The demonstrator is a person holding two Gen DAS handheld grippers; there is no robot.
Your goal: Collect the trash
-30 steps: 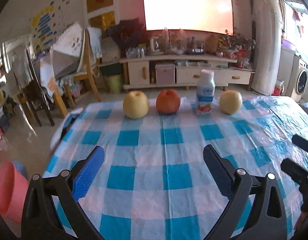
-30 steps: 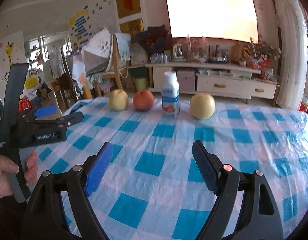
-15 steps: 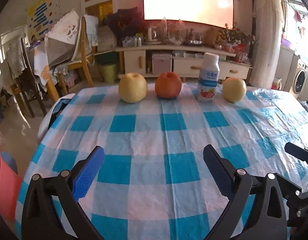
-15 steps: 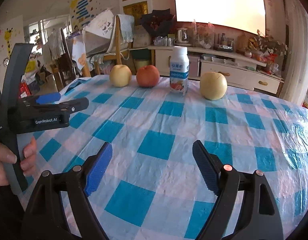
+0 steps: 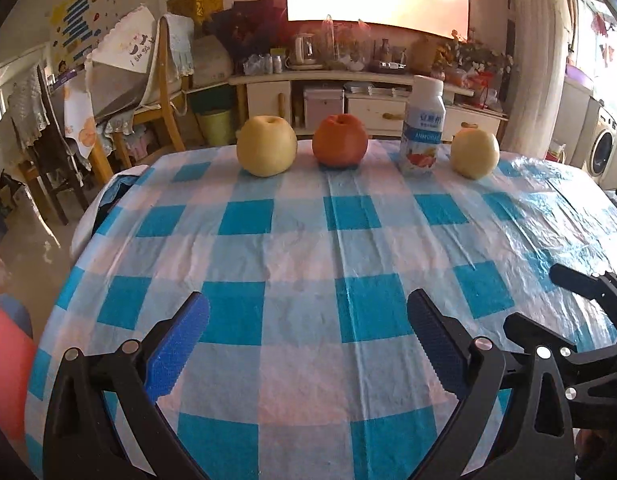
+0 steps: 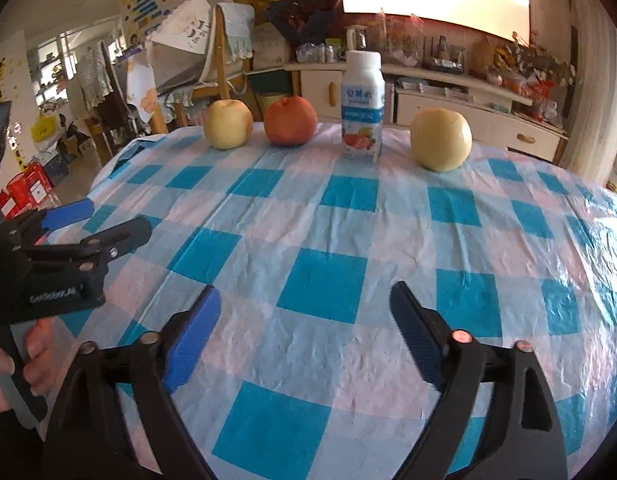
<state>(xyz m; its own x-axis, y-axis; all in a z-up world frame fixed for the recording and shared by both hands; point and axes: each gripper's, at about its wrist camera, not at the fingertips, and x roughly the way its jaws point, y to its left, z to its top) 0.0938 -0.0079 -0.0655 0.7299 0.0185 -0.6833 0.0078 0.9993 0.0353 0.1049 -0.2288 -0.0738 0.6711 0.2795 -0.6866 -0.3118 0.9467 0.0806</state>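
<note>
Right wrist: your right claw (image 6: 304, 328) is opening, nothing between its jaws; bottle (image 6: 363, 106) far ahead. Left claw (image 5: 308, 336) wide open, empty.

Tablecloth (image 5: 292, 248) glossy crinkled plastic film; bottle (image 5: 422, 132) smooth white plastic; tongs (image 5: 308, 316) matt black, ribbed blue pads.

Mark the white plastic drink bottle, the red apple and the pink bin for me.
white plastic drink bottle (image 6: 363, 106): right wrist view, on its printed label.
red apple (image 6: 290, 121): right wrist view, middle of its front.
pink bin (image 5: 6, 364): left wrist view, on its outer wall at the left edge.
</note>
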